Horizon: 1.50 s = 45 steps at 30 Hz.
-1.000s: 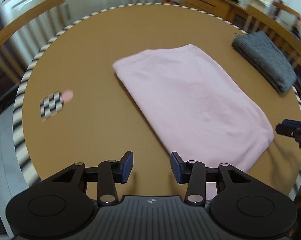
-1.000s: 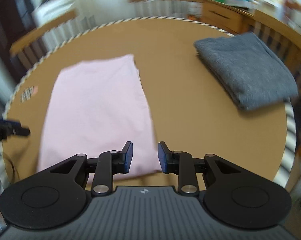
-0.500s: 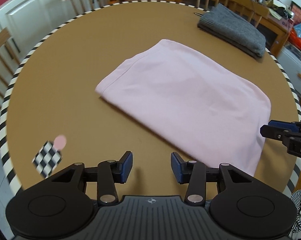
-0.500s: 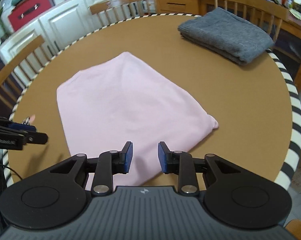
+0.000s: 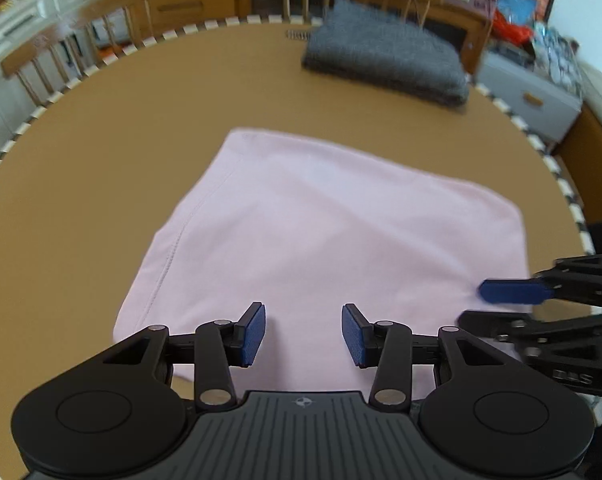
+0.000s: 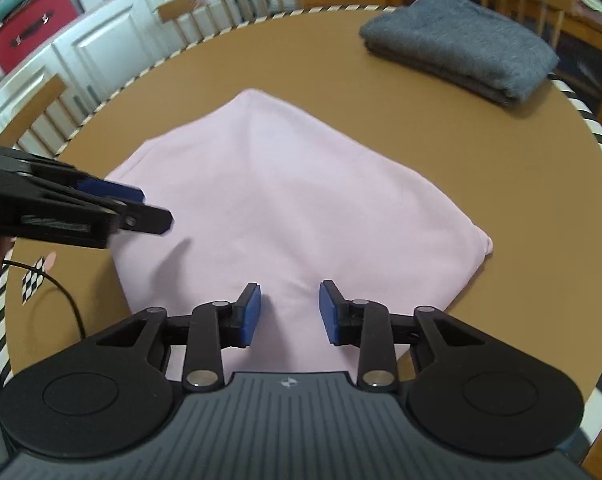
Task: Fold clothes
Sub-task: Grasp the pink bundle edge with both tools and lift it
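Two garments lie on your round brown surface (image 5: 101, 152) in the left wrist view: a pink folded garment (image 5: 321, 232) toward the near edge and a grey folded garment (image 5: 385, 60) at the far edge, well apart from it. Your left gripper (image 5: 303, 334) hangs over the pink garment's near edge, pointing steeply down, its jaws parted with only cloth showing below the gap and neither blue pad pressing on it. Your right gripper (image 5: 505, 304) reaches in from the right, just at the pink garment's near right corner. Wooden chair backs and cupboards ring the far edge, blurred.

From the right wrist view, the pink garment (image 6: 301, 200) spreads out from the near edge toward the middle of the surface (image 6: 501, 152), one corner pointing away from you. Your right gripper (image 6: 288, 312) sits above its near part; the jaws are opening, nothing clamped between them. Your left gripper (image 6: 141, 208) comes in from the left above the pink garment's left corner. A small checkered marker (image 6: 33, 280) lies at the left edge, with a black cable (image 6: 67, 300) beside it. The grey garment (image 6: 461, 44) rests at the far right edge.
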Available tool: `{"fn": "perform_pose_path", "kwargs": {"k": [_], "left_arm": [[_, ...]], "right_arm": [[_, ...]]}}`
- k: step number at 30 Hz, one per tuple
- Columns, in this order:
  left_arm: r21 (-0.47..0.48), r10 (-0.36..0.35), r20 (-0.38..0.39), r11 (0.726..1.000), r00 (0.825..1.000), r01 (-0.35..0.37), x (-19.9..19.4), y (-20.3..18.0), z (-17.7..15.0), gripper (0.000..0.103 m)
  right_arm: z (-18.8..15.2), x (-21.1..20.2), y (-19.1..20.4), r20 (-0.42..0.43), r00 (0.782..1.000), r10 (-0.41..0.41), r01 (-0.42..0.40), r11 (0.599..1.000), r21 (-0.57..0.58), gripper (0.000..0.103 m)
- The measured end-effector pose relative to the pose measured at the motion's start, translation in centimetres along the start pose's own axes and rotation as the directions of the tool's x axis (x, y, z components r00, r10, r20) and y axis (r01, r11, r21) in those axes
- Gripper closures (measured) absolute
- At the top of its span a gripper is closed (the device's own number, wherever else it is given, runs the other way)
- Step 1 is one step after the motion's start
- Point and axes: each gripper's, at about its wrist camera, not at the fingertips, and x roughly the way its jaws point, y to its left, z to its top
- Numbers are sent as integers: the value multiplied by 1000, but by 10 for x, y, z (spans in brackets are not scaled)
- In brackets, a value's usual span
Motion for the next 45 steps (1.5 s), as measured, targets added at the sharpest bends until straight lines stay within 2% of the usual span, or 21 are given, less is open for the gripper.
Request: {"fn": "perform_pose_path", "kwargs": {"k": [2,5,10,12,13,17,19,22,25,29,33,34,36,37,39,41,43,45], "left_arm": [[16,-44,-15,999,999,44,12,10,0,62],[103,-107,-18,989,994,108,14,16,1,62],[197,-209,-27,958,978,210,17,29,1,61],[250,-230,-32,940,973,231,15,34,2,58],[277,-230,-29,933,973,229,13,37,3,55],[368,-264,-4,897,965,247,6,60,19,49],[369,-273,1,894,962,254,10,76,31,47],[338,-272,-20,904,962,263,24,96,50,46],[309,-294,-46,905,955,294,40,108,63,46],[231,-368,-94,896,925,379,55,119,74,46],[186,-426,-109,879,898,440,64,123,86,46],[166,-450,-123,870,885,465,66,124,89,46],[106,-508,-165,843,846,527,73,128,94,46],[76,-530,-186,832,828,549,75,130,95,49],[45,-550,-216,820,807,571,77,133,94,57],[51,-543,-228,822,808,567,77,136,92,68],[10,-557,-251,817,792,577,79,142,89,76],[-21,-580,-278,801,766,599,82,145,84,79]], "right_arm": [[-2,1,9,8,999,-43,43,999,-11,69],[-6,4,24,25,992,-126,126,992,5,65],[-11,16,59,59,954,-294,291,955,60,51],[-10,18,66,67,938,-342,332,935,122,54],[-9,15,67,66,933,-354,340,926,166,59],[-15,-12,52,93,923,-373,323,884,337,58],[-21,-27,37,97,915,-391,321,853,412,58],[-32,-39,14,84,911,-405,313,807,500,57],[-40,-40,-5,71,918,-389,277,761,587,58],[-47,-31,-21,85,934,-348,206,716,667,59],[-50,-27,-31,121,948,-296,131,704,698,59],[-50,-27,-34,132,953,-274,104,702,704,59],[-50,-26,-39,147,960,-236,61,695,716,59],[-50,-25,-42,152,964,-219,43,691,722,60],[-51,-27,-46,149,972,-182,15,680,733,62],[-54,-28,-50,143,983,-113,-31,668,744,64],[-59,-30,-52,132,989,-72,-52,655,754,69],[-62,-31,-52,130,990,-52,-65,650,757,70]]}}
